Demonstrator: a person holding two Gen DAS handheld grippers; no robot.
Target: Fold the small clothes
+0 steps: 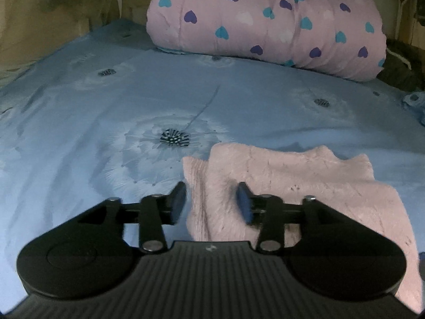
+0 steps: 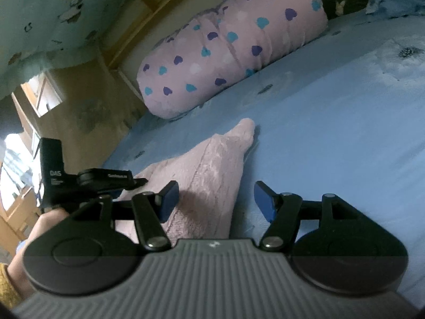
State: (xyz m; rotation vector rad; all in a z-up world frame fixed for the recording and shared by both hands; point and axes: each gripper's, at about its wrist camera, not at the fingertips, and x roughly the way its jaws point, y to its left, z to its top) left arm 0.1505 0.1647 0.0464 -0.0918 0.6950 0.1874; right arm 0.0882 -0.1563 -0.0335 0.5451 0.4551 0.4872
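A small fluffy pink garment (image 1: 292,186) lies on the blue bedsheet (image 1: 106,133), partly folded. My left gripper (image 1: 211,202) is open, its jaws on either side of a raised fold at the garment's left edge. In the right wrist view the same garment (image 2: 209,170) runs away from me, one narrow end pointing toward the quilt. My right gripper (image 2: 216,203) is open, low over the garment's right edge, its left pad (image 2: 168,202) over the cloth and its right pad over the sheet. The left gripper (image 2: 106,179) shows at the garment's far side.
A rolled pink quilt with hearts (image 1: 265,24) lies across the back of the bed; it also shows in the right wrist view (image 2: 228,47). Dark cloth (image 1: 401,66) sits at the far right. A curtain (image 2: 47,13) and wooden frame stand beyond the bed.
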